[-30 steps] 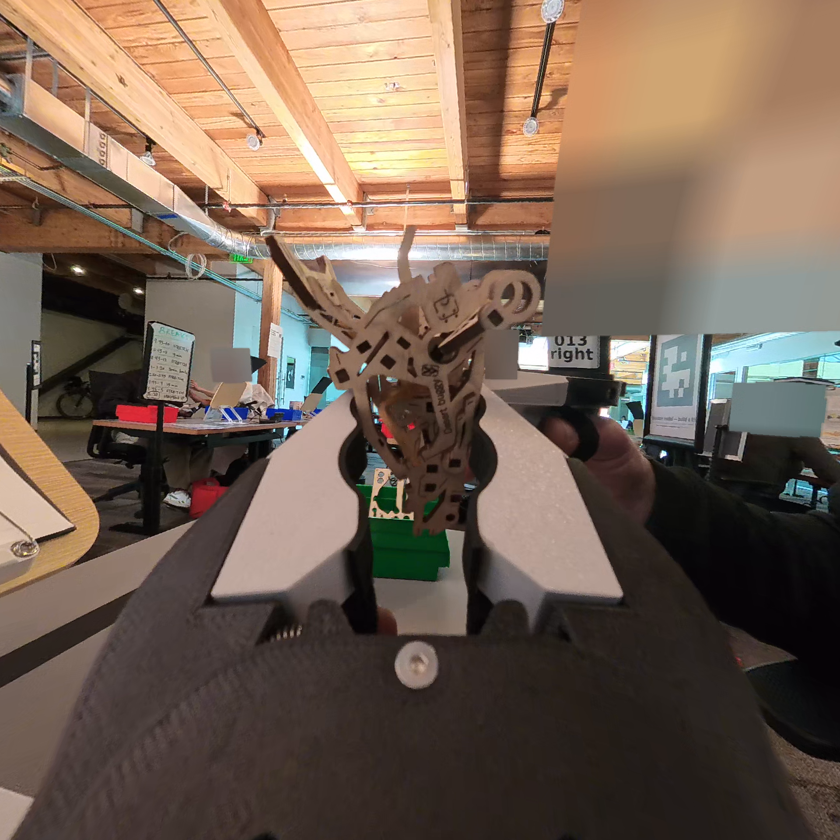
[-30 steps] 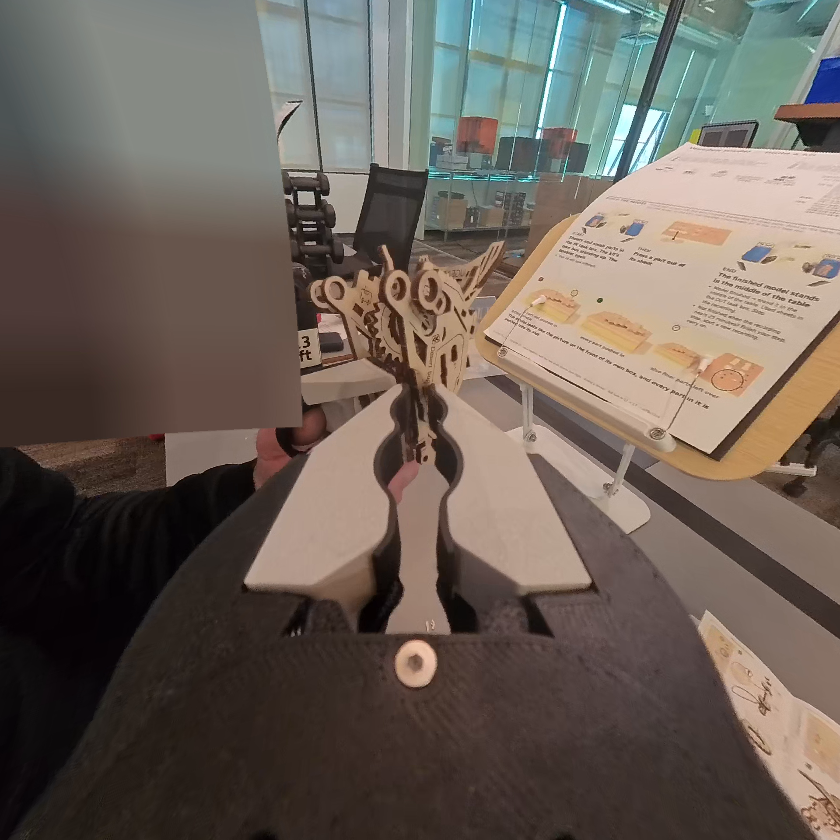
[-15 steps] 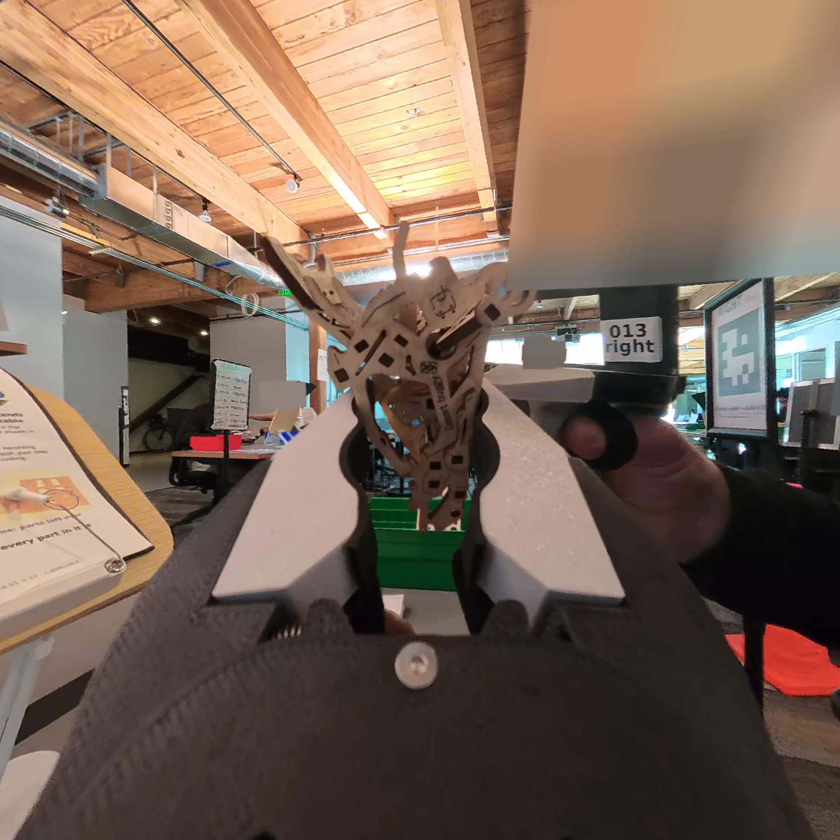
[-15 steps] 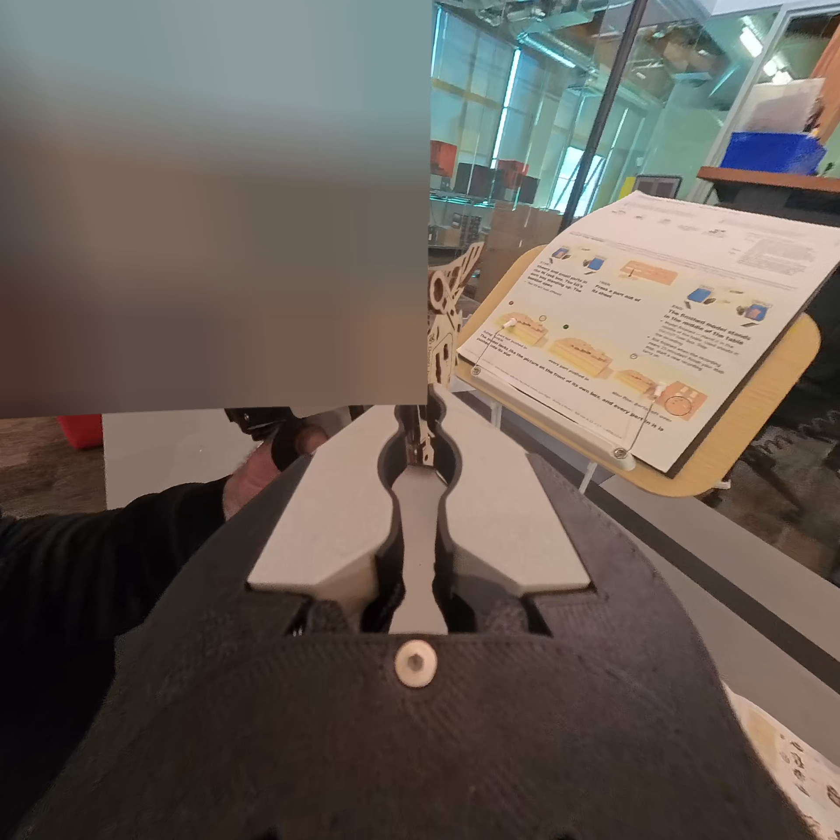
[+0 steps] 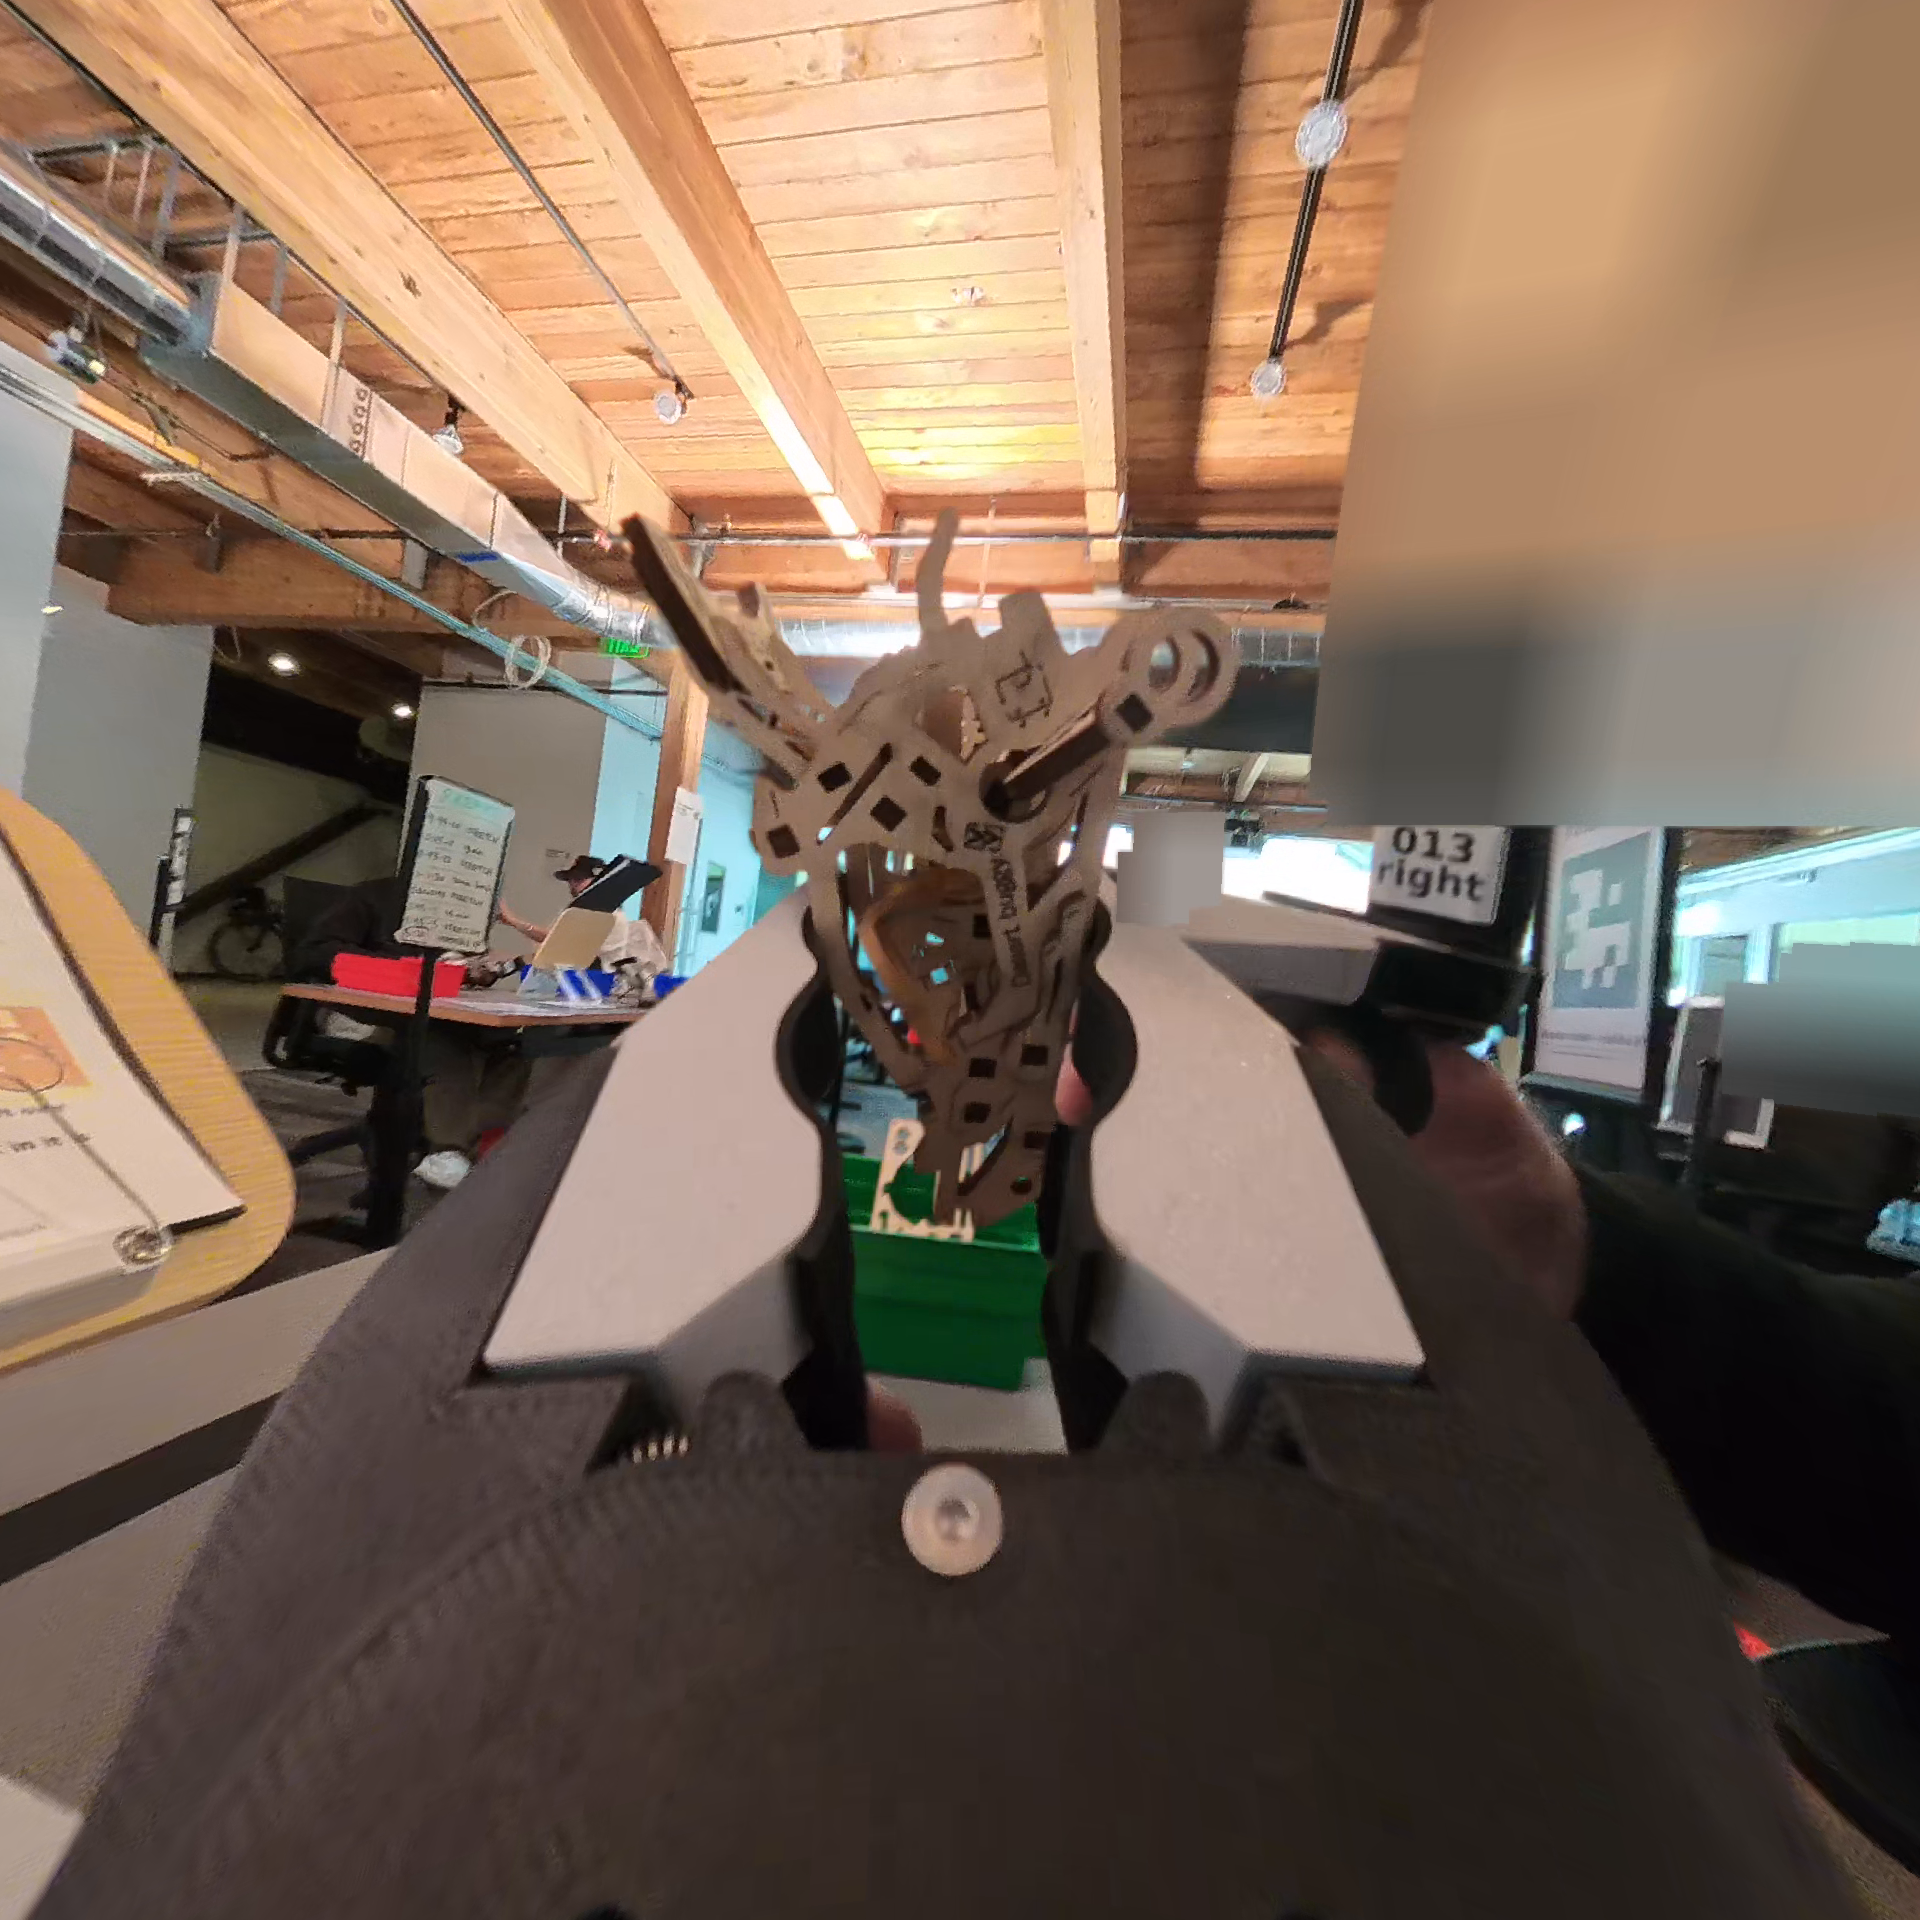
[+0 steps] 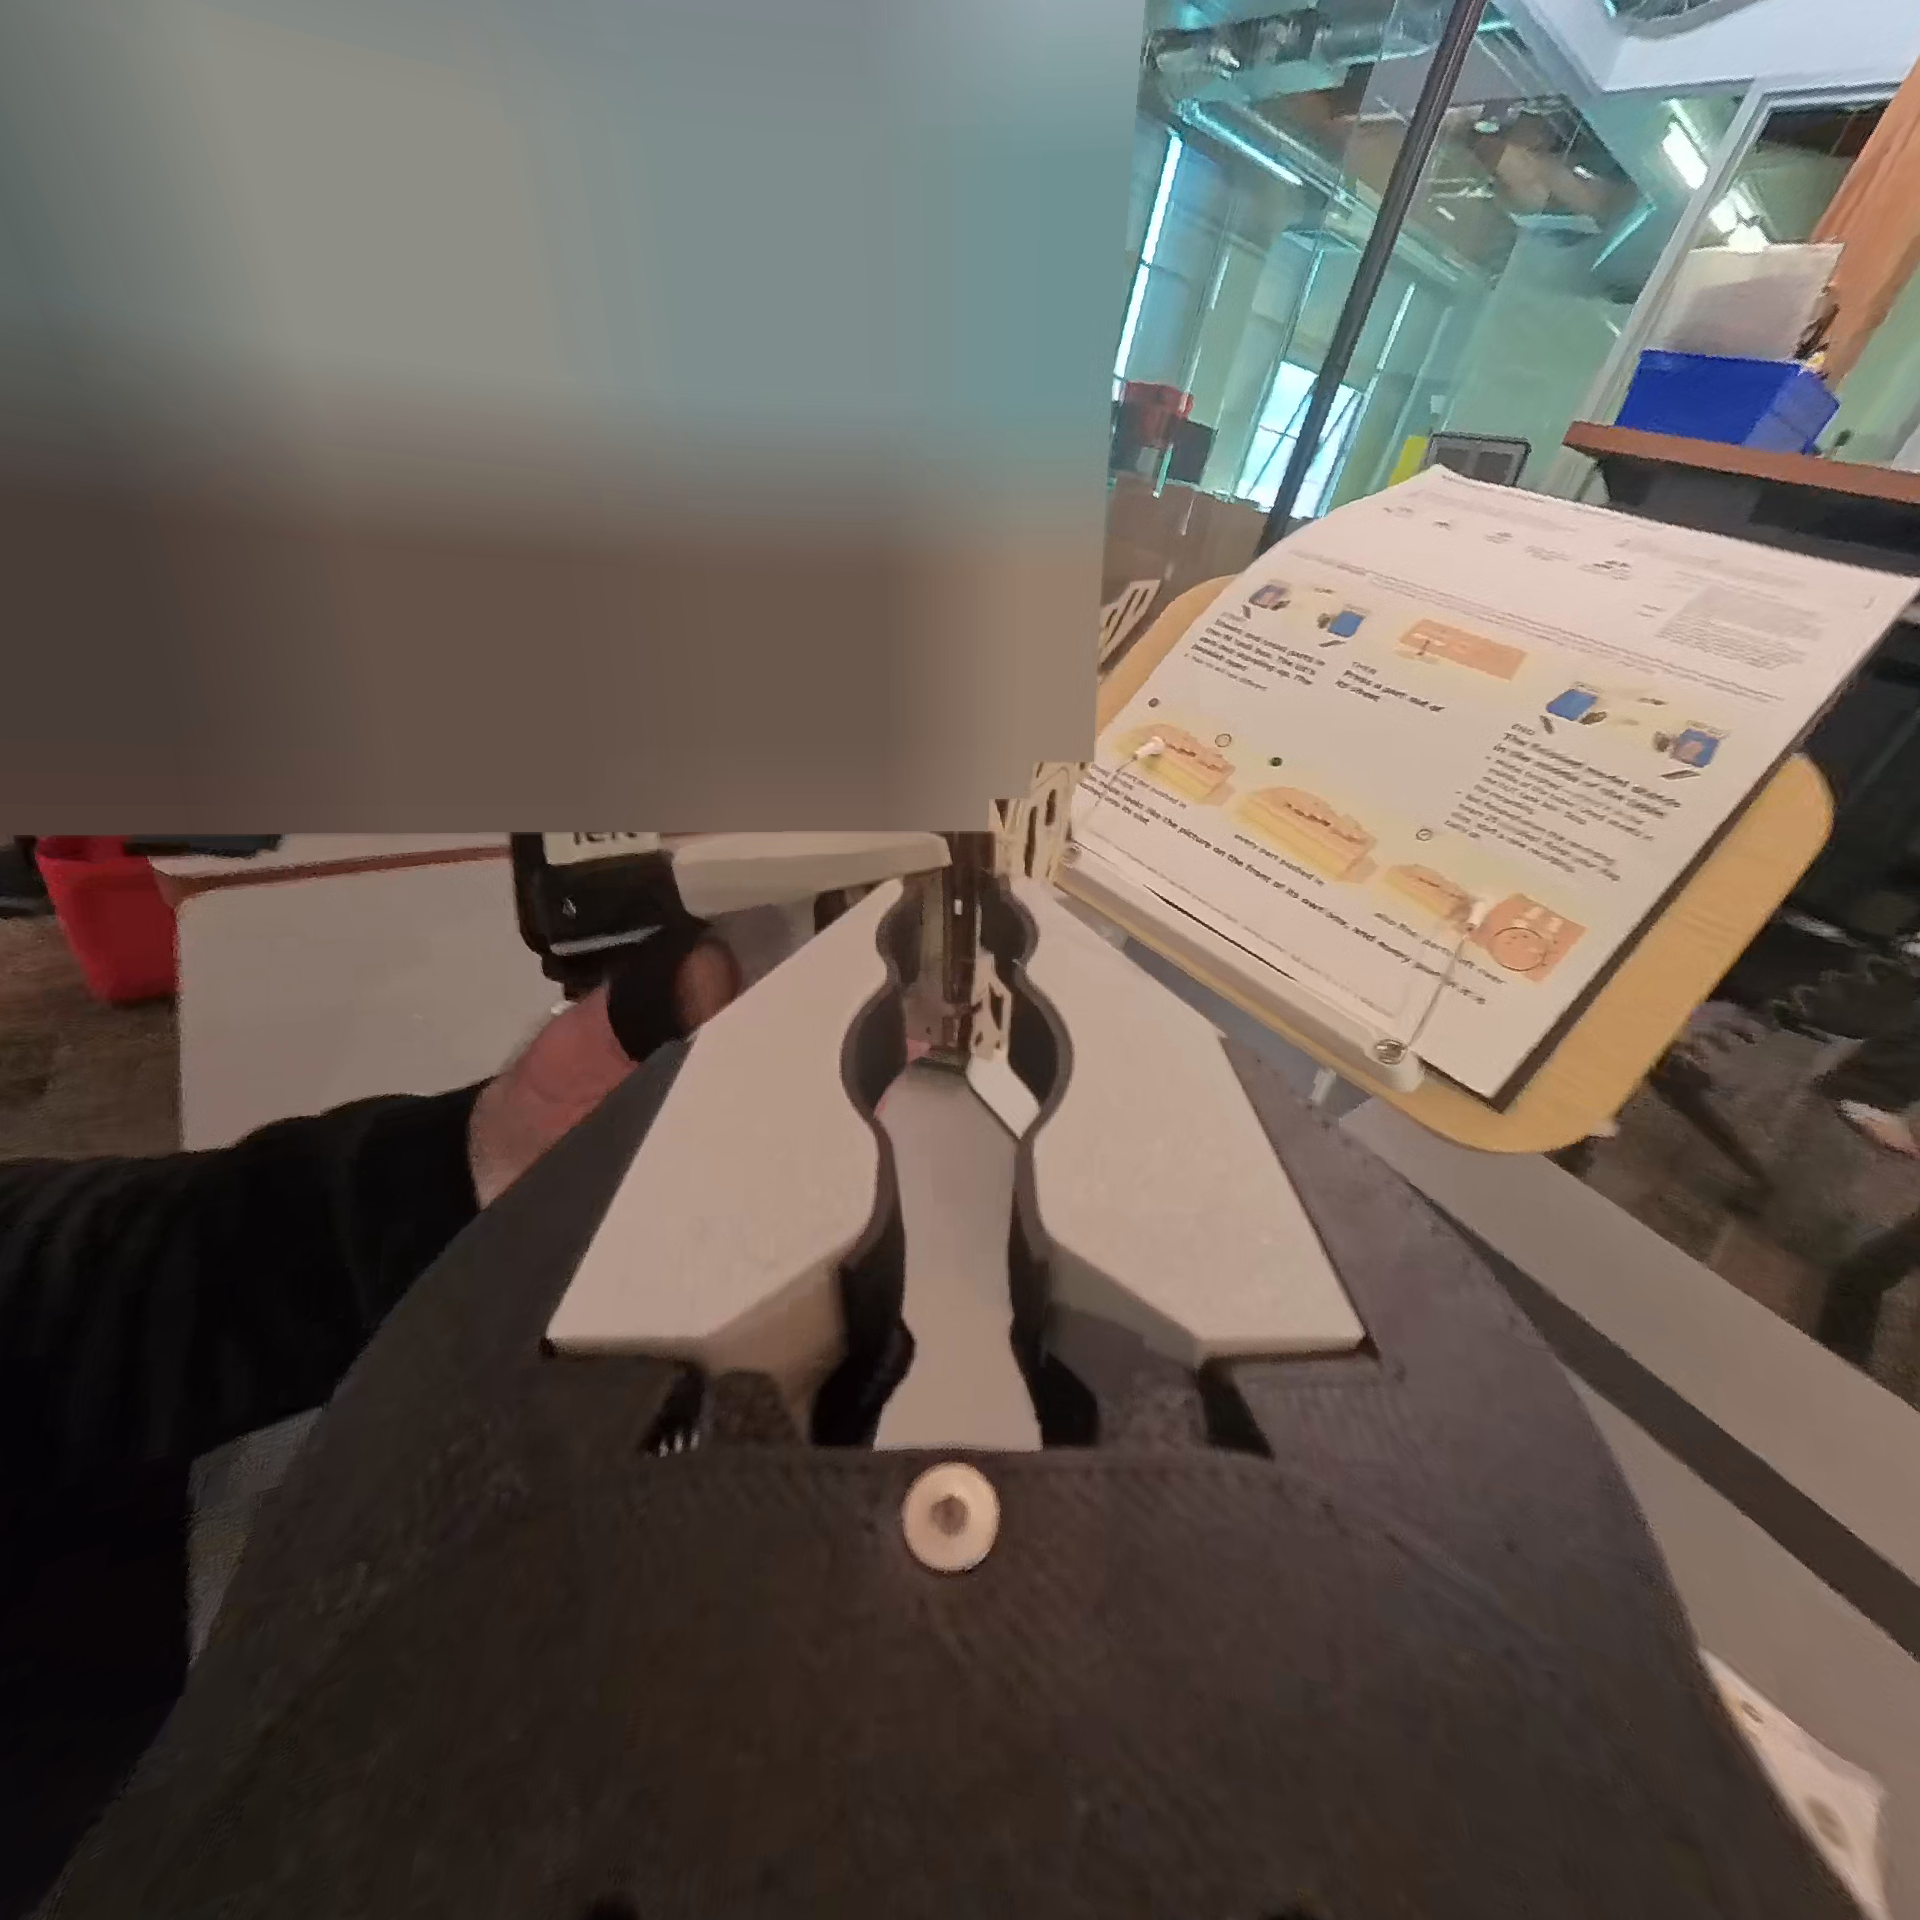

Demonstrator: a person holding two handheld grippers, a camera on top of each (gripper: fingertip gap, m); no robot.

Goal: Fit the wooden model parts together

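Left wrist view first: the wooden model [image 5: 940, 894] is held up in the air, clamped between the fingers of the left gripper [image 5: 951, 935], both pads pressed to its sides. Its slotted plates fan out above the fingertips against the timber ceiling [image 5: 831, 260]. The right gripper [image 5: 1351, 951] is seen to the right, just beside the model, gripped by a hand [image 5: 1475, 1153] in a dark sleeve. A green bin [image 5: 945, 1309] is glimpsed low between the fingers, and a stand with a printed sheet [image 5: 94, 1122] is caught at the left edge.

Over to the right wrist view: the right gripper [image 6: 956, 914] is seen with its fingers slightly apart, the model [image 6: 961, 966] standing edge-on between them. Whether the pads are pressed on it cannot be told. The left gripper [image 6: 810, 873] is reaching in from the left, touching the model. The instruction sheet [image 6: 1455, 769] is propped on its wooden stand to the right, above the grey table [image 6: 1662, 1351].
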